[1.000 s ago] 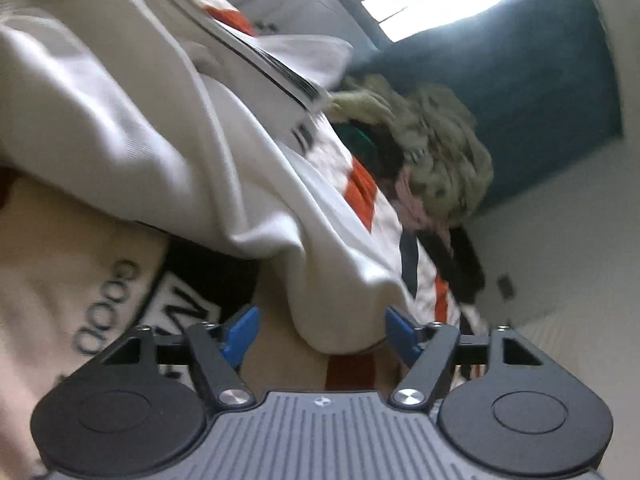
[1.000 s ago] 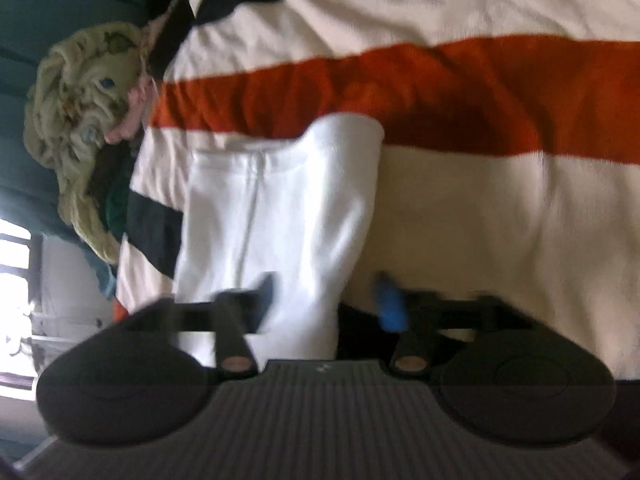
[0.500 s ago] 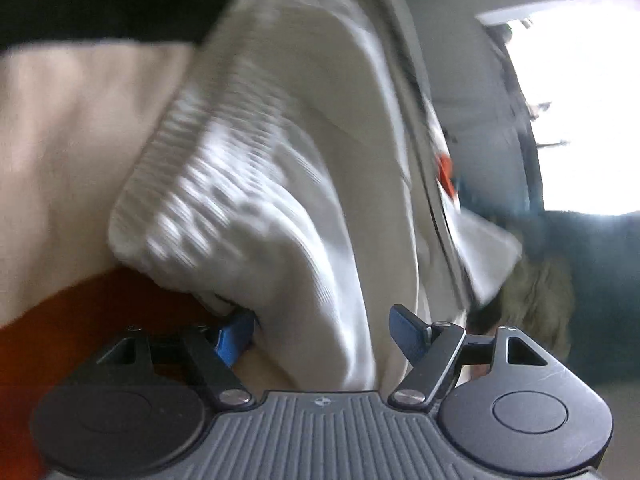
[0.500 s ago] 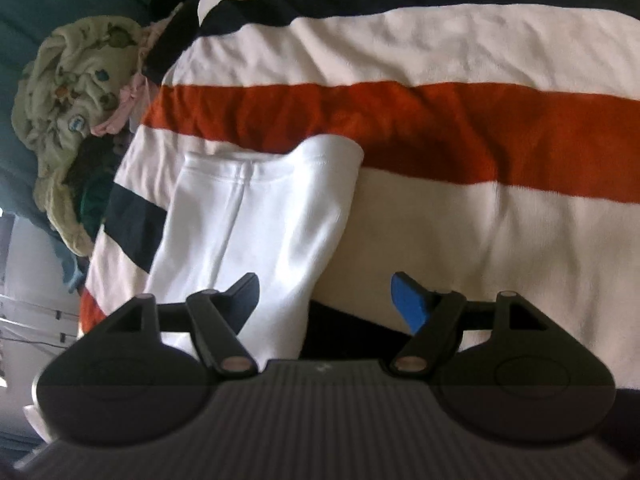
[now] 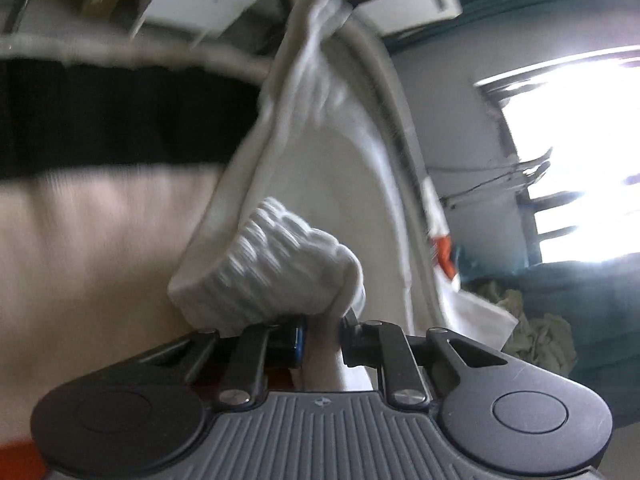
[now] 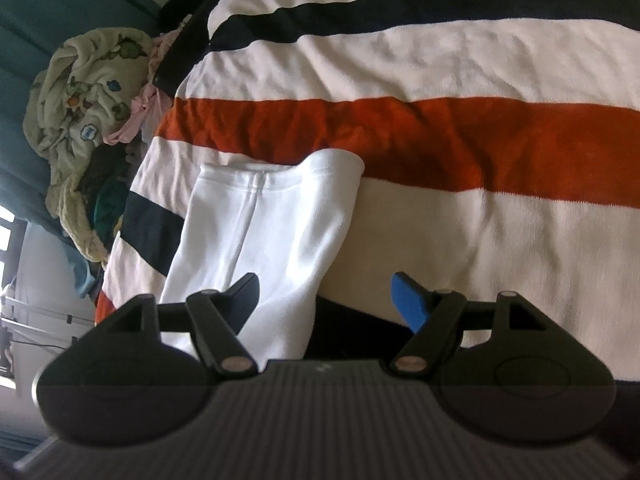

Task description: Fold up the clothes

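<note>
A white garment rises in front of the left wrist camera, its ribbed cuff bunched just above the fingers. My left gripper is shut on this white cloth, which fills the narrow gap between the jaws. In the right wrist view the same white garment lies flat on the striped blanket, its hem toward the orange stripe. My right gripper stands open above it, the left finger over the cloth and the blue-padded right finger over bare blanket.
A heap of crumpled clothes lies at the blanket's far left, against a dark teal headboard. In the left wrist view a bright window and a wall air conditioner show behind the lifted cloth.
My left gripper has shut on the white garment's ribbed cuff and the view has swung upward. The right gripper stays open and has drawn slightly back from the garment.
</note>
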